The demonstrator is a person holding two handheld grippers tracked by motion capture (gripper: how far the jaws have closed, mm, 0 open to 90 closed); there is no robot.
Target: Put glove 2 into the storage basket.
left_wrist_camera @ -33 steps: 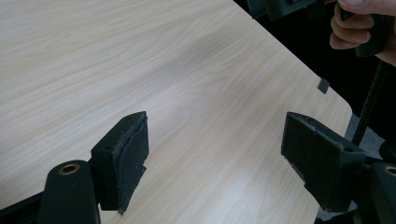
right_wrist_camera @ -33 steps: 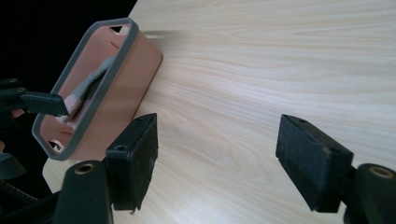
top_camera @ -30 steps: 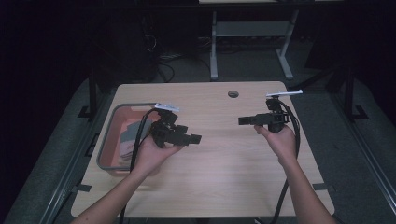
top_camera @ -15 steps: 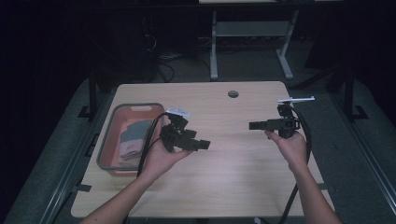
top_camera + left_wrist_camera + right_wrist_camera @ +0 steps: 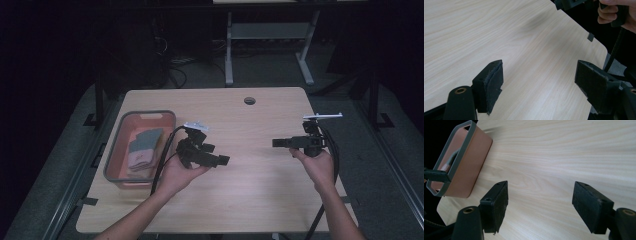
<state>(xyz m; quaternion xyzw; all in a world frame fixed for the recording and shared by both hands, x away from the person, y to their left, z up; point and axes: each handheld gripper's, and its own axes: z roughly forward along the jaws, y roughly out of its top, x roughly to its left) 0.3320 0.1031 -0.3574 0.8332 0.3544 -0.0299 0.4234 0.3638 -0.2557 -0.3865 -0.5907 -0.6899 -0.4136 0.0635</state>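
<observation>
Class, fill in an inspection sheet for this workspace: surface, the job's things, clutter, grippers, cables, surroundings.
Surface: pale wood table, bare in the middle, round hole near the far edge.
Job's things: pink bin at the left edge, holding folded cloths.
Clutter: nothing seen.
Grippers: left gripper and right gripper both open, jaws holding nothing.
Cables: a black cable trails from each gripper.
Surroundings: dark floor, a desk frame behind.

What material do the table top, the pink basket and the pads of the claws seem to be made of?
Table top: probably wood or a wood-look laminate, pale and matt, with long grain lines.
Pink basket: likely plastic, with smooth matt walls, rounded corners and a grey rim.
Pads of the left claw: apparently a black felt-like fabric, fuzzy and frayed at the edges. Those of the right claw look alike.
</observation>
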